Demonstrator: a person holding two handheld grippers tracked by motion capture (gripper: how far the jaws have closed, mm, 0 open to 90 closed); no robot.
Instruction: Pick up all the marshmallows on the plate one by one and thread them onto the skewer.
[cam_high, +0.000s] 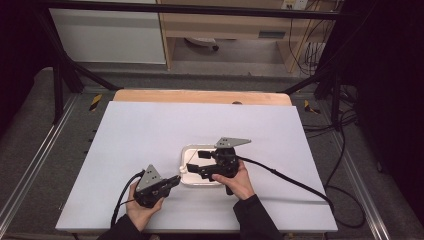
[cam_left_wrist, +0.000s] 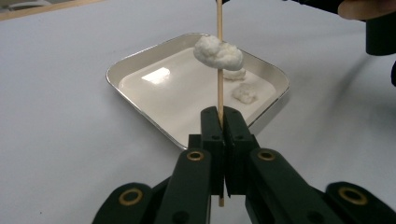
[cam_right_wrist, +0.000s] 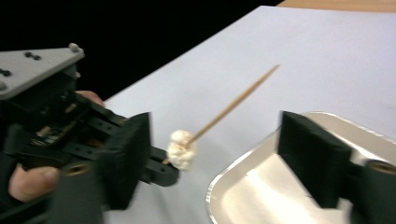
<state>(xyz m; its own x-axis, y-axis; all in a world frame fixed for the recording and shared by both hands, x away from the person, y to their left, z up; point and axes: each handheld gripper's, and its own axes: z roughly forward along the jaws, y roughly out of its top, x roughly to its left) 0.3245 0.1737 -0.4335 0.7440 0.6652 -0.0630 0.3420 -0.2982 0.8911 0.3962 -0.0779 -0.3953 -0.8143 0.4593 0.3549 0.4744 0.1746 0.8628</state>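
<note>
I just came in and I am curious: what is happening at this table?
A person is putting white food pieces onto a wooden skewer. The left gripper is shut on the skewer, which already carries one white lump. Two more pieces lie in the metal tray. The right gripper is open beside the lump, with nothing between its jaws.

A thin wooden skewer (cam_left_wrist: 219, 70) is standing clamped between the fingers (cam_left_wrist: 212, 135) of the left gripper (cam_left_wrist: 223, 122), rising straight beyond their tips. A white puffy lump (cam_left_wrist: 218, 52) is sitting threaded on it, well above the fingertips. Behind them, a shallow square metal tray (cam_left_wrist: 140, 58) is lying on the white table (cam_high: 150, 130), with two small white lumps (cam_left_wrist: 245, 92) resting in it, just right of the skewer. The right gripper (cam_high: 206, 162) is hovering over the tray, its fingers (cam_right_wrist: 313, 158) standing apart, with the threaded lump between them.
</note>
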